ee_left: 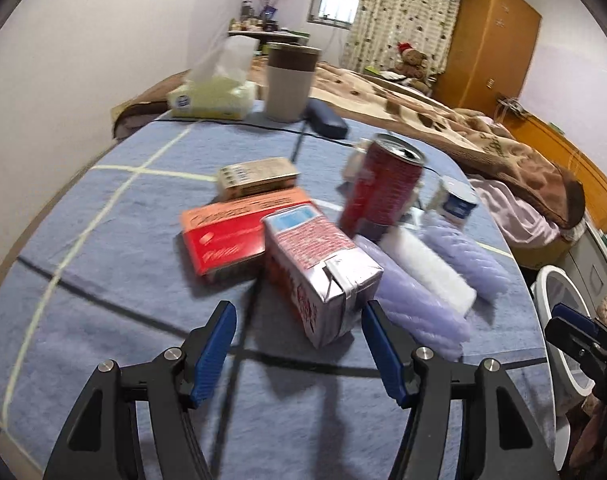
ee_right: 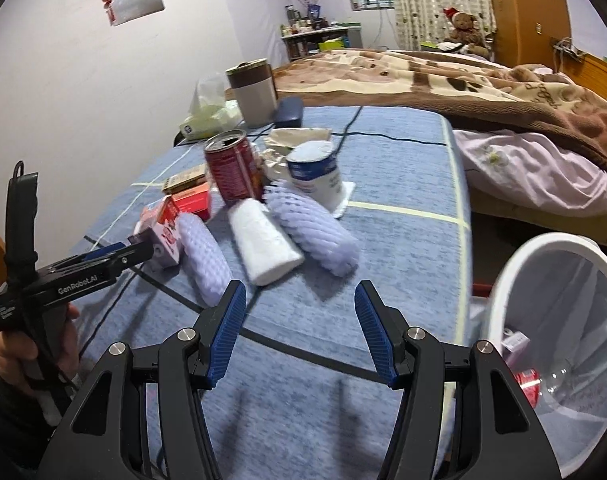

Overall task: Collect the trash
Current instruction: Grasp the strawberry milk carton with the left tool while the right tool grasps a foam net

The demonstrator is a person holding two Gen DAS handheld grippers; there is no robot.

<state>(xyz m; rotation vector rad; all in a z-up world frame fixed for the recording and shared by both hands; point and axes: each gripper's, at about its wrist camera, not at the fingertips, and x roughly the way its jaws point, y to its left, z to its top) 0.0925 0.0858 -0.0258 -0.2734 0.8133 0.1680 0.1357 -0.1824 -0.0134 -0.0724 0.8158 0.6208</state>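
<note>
Trash lies on a blue cloth table (ee_left: 103,260). A pink drink carton (ee_left: 319,268) lies just ahead of my open left gripper (ee_left: 299,324), between the finger lines but untouched. Behind it are an orange-red box (ee_left: 227,232), a tan box (ee_left: 259,178), an open red can (ee_left: 383,188), a white cup (ee_left: 457,200), and purple and white foam sleeves (ee_left: 423,276). My open right gripper (ee_right: 299,312) hovers empty near the white foam sleeve (ee_right: 263,240) and purple sleeves (ee_right: 315,228). The left gripper (ee_right: 115,256) shows at the carton (ee_right: 163,236).
A white bin (ee_right: 551,320) lined with a clear bag stands at the table's right edge, with a red can and a clear bottle inside. A tissue box (ee_left: 211,96), a brown-lidded canister (ee_left: 289,80) and a dark case (ee_left: 327,118) stand at the far end. A bed lies beyond.
</note>
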